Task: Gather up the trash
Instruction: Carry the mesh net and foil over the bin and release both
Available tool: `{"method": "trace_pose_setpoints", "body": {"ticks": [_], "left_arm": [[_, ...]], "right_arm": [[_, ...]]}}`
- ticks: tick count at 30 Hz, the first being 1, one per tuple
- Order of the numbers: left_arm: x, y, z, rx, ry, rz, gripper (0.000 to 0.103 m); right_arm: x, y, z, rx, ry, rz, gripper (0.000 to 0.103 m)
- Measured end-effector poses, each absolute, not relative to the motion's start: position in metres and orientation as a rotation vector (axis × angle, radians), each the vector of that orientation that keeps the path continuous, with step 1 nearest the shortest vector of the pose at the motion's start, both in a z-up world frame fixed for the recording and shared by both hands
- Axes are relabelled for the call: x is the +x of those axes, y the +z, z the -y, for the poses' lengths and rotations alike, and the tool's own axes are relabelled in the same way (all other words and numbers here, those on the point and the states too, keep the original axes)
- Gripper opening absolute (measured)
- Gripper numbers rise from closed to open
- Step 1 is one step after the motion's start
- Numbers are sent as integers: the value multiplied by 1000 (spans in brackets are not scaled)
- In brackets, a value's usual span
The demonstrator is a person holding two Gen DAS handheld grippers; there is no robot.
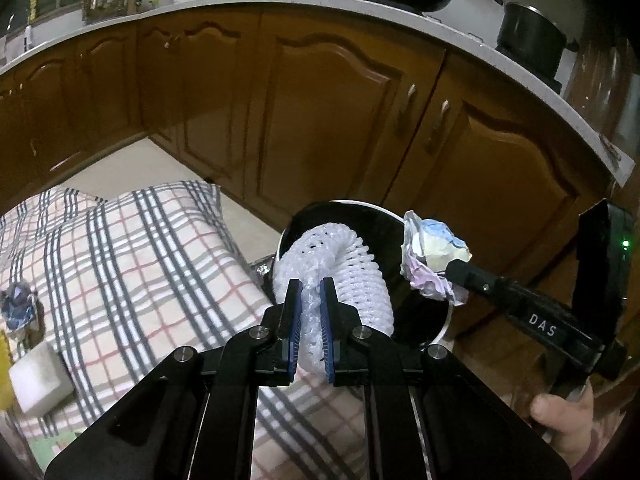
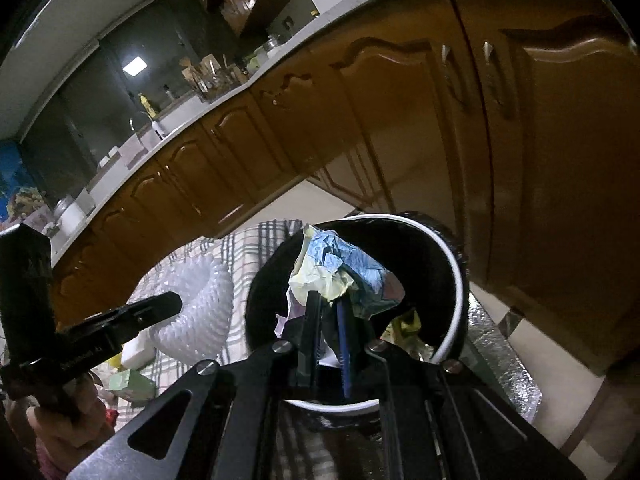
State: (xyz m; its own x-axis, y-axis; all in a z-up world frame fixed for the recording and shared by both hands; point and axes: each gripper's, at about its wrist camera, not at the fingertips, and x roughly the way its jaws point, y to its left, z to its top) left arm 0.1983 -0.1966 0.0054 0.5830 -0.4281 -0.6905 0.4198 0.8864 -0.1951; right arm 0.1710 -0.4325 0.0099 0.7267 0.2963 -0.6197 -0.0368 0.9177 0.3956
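Low in the left wrist frame, the left gripper jaws clamp white foam netting over the bin. Only the right wrist view shows yellow scraps inside it, below the right gripper pinching crumpled paper.

Bin contents perhaps partly hidden

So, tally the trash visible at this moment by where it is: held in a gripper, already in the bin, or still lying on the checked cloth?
Held in a gripper: 2, the white foam net in the left gripper and the crumpled paper wad in the right gripper.
In the black bin: 1, a yellowish wrapper.
On the checked cloth: 1, a crumpled bluish scrap.
Total: 4.
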Motion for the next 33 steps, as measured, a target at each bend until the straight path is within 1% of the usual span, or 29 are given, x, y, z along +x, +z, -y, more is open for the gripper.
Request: {"method": "trace_pose_setpoints", "body": {"ticks": [11, 14, 15, 17, 18, 20, 22, 24, 26, 28, 30, 32, 33], "left_arm": [[227, -6, 228, 18, -508, -860, 8], [232, -13, 235, 46, -508, -889, 9], [234, -16, 238, 51, -508, -902, 11], [239, -23, 242, 60, -498, -931, 19], [239, -25, 243, 61, -496, -939, 23], [239, -28, 242, 54, -495, -944, 25], [238, -28, 239, 38, -495, -946, 40], [234, -26, 233, 24, -499, -931, 41], [230, -24, 229, 3, -509, -923, 43], [225, -24, 224, -12, -508, -917, 47], [218, -23, 217, -27, -508, -905, 47], [209, -22, 208, -40, -498, -893, 47], [205, -21, 202, -52, -495, -886, 47]], "right_arm": [[187, -1, 442, 338, 161, -792, 8], [191, -4, 443, 334, 159, -807, 11], [192, -6, 443, 334, 159, -812, 12], [196, -9, 445, 343, 159, -826, 14], [197, -11, 446, 347, 158, -834, 17], [197, -12, 448, 355, 154, -839, 24], [196, -12, 450, 361, 155, -836, 37], [192, -11, 450, 369, 156, -832, 38], [190, -10, 451, 384, 163, -825, 39], [185, -7, 450, 398, 172, -807, 47], [177, -3, 449, 407, 179, -780, 53], [170, 1, 445, 416, 190, -758, 57], [168, 3, 443, 420, 195, -748, 60]]}}
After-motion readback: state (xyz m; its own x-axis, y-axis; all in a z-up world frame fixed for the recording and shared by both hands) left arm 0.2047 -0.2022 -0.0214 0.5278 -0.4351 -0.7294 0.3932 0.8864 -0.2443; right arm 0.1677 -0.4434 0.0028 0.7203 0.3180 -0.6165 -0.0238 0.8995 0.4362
